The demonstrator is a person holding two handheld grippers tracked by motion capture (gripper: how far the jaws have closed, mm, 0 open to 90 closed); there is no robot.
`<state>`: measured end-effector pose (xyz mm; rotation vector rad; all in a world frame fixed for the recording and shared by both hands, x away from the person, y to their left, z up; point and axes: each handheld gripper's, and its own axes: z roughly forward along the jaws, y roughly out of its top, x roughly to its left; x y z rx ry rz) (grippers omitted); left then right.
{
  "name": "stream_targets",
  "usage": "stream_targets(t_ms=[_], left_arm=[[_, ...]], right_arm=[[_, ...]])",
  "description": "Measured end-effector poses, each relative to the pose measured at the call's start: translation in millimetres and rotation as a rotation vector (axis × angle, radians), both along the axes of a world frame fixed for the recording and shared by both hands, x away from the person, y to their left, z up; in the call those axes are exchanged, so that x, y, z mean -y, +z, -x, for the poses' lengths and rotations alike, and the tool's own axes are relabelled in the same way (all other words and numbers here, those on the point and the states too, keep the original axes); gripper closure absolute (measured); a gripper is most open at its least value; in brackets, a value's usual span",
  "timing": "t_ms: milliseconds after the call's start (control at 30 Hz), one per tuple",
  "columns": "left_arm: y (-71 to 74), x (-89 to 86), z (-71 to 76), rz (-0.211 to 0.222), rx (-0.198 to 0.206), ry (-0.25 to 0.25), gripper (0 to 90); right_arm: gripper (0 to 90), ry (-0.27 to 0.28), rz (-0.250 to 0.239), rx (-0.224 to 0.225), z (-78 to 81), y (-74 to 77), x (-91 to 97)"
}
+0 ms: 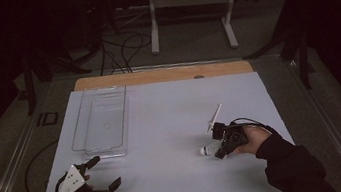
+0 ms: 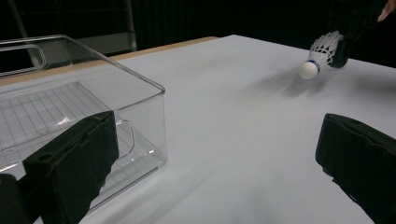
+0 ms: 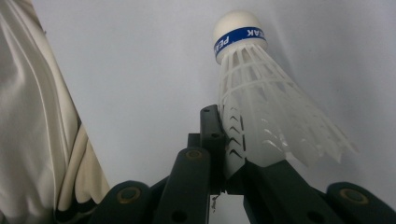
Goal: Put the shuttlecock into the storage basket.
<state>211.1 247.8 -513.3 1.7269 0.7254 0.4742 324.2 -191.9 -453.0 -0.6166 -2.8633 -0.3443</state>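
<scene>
Right claw [image 1: 222, 145], lower right of the high view, pinches the white plastic shuttlecock [image 3: 261, 98] by its skirt edge; carry it level, slowly, toward the clear plastic bin [image 1: 98, 120] at upper left, left claw [image 1: 102, 172] spread on the white counter [image 1: 172, 126]

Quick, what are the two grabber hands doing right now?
Left gripper: open, holding nothing, near the clear box.
Right gripper: shut on the skirt of the white shuttlecock.

The person wears a dark long sleeve [image 1: 289, 162] on the right arm, and each hand carries a black gripper, the left gripper [image 1: 102, 172] topped by a grey three-cornered plate [image 1: 69, 182], the right gripper [image 1: 215, 142] trailing a thin black cable [image 1: 248, 121].
</scene>
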Motion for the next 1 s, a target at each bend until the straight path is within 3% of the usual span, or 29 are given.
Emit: stream_targets(t_ms=[633,867,1000], left_arm=[[0.7,0.8,-1.2,-0.002,-0.024,-0.006,0.1],[10.6,3.7,-2.7,-0.003,-0.046,-0.043,0.1],[21.6,9.4,-4.3,-0.043,-0.059,-0.074,0.1]], right_arm=[[89.5,0.069,-0.041,-0.013,6.7,3.9,-12.4],[89.6,0.080,-0.047,-0.014,8.3,9.0,-15.3],[89.6,0.094,-0.042,-0.020,9.0,12.4,-17.4]])
